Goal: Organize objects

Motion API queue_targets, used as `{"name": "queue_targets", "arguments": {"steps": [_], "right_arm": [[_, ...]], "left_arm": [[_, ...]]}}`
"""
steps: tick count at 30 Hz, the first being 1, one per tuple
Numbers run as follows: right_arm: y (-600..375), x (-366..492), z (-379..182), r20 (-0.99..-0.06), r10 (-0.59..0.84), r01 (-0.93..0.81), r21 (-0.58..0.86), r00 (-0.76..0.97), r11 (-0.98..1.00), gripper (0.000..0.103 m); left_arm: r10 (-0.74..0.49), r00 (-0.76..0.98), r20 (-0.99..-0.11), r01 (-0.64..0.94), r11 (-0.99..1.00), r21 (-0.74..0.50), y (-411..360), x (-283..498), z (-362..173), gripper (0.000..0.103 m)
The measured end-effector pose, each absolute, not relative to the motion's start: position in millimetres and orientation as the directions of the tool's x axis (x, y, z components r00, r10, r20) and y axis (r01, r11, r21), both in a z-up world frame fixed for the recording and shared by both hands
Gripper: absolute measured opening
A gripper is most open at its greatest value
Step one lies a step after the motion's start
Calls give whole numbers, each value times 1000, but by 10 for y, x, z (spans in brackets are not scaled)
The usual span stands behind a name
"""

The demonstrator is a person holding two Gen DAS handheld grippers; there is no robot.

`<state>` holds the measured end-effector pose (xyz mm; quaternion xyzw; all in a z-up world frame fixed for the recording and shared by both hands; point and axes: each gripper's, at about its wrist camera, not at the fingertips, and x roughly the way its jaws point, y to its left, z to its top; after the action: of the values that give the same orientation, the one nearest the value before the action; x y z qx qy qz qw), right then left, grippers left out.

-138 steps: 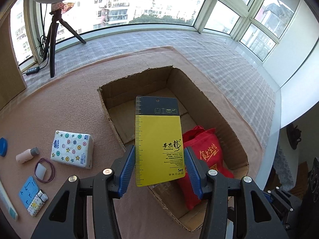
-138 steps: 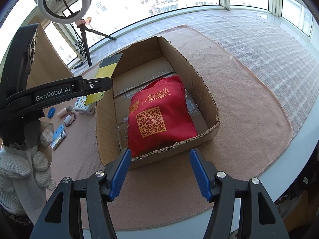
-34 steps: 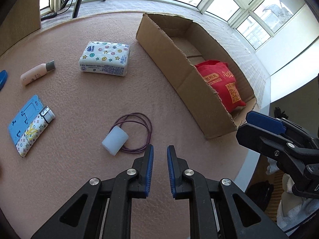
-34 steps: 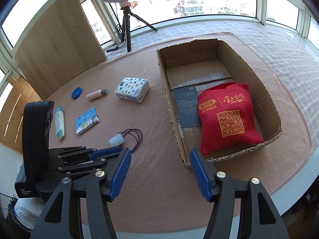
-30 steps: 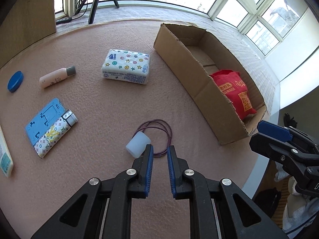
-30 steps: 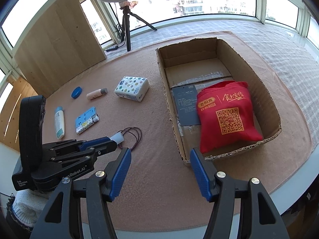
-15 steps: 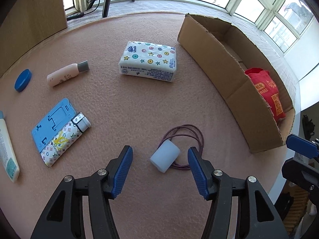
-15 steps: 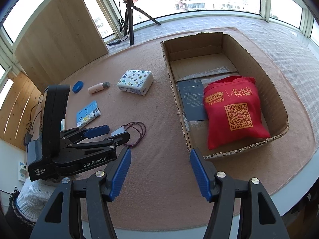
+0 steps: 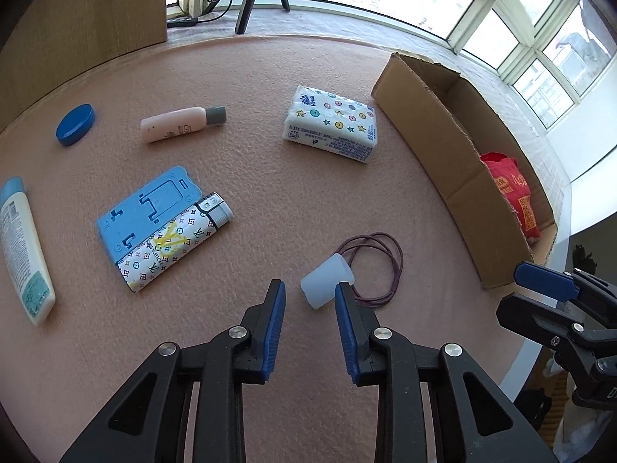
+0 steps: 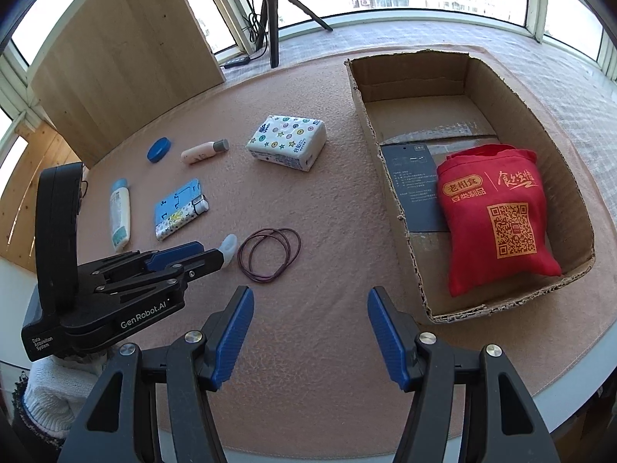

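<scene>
Covering most of the table, a tan mat (image 10: 339, 200), with a box (image 10: 501, 88) on its right side, open at the top, already holding a red bag (image 10: 497, 216) and a dark card (image 10: 412, 189) flat on the floor beside it. Lying loose on the mat, well apart from the box: a tissue pack (image 9: 331, 127), a white tube (image 9: 21, 247), a patterned case (image 9: 173, 245) touching a blue stand (image 9: 148, 208), a pink bottle (image 9: 181, 125), a blue lid (image 9: 75, 124). Nearer, a loop of cord (image 9: 380, 266) and, touching its edge, a small white cap (image 9: 327, 281), tipped on its side.

Poised low over the mat, the left gripper (image 9: 310, 301), jaws parted with nothing between them, the cap just ahead and a shade to the right, close against the right finger's tip. Cap's long axis slanting from near-left to far-right, so lying askew to the gap rather than square in it. Clearly the nearer tool. Seen from the right wrist, the cap (image 10: 228, 247) showing just past the left gripper's tip.

Hanging back near the table's front edge, the right gripper (image 10: 310, 328), jaws wide, empty, between cord and box.

Probably wanted next: a small shift right and forward to bracket the cap. Risk of nudging it into a roll.
</scene>
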<state>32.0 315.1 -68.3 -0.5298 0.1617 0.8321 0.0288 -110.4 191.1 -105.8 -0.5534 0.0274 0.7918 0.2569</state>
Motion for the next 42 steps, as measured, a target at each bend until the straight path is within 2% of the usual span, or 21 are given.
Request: {"name": "queue_targets", "arguments": {"steps": [11, 16, 23, 31, 41, 42], "right_arm": [[3039, 33, -955, -914, -131, -204, 222, -385, -953, 58], [2928, -90, -1021, -922, -98, -164, 170, -375, -972, 56], [2887, -163, -1108, -928, -108, -155, 172, -356, -973, 55], [2923, -216, -1215, -938, -95, -170, 159, -333, -972, 47], [2739, -347, -1261, -931, 36, -99, 0, -364, -995, 41], [2725, -351, -1260, -928, 39, -86, -7, -371, -996, 38]], "left_arm": [[357, -294, -886, -380, -895, -234, 1651, -1160, -1007, 29], [350, -330, -877, -360, -905, -225, 1591, -1143, -924, 29], [402, -304, -863, -424, -869, -256, 1639, -1041, -882, 29], [428, -268, -863, -457, -845, -278, 1777, -1031, -979, 29], [420, -251, -872, -438, -853, -284, 1816, -1102, -1144, 27], [421, -251, -872, -431, -855, -289, 1798, -1114, -1155, 26]]}}
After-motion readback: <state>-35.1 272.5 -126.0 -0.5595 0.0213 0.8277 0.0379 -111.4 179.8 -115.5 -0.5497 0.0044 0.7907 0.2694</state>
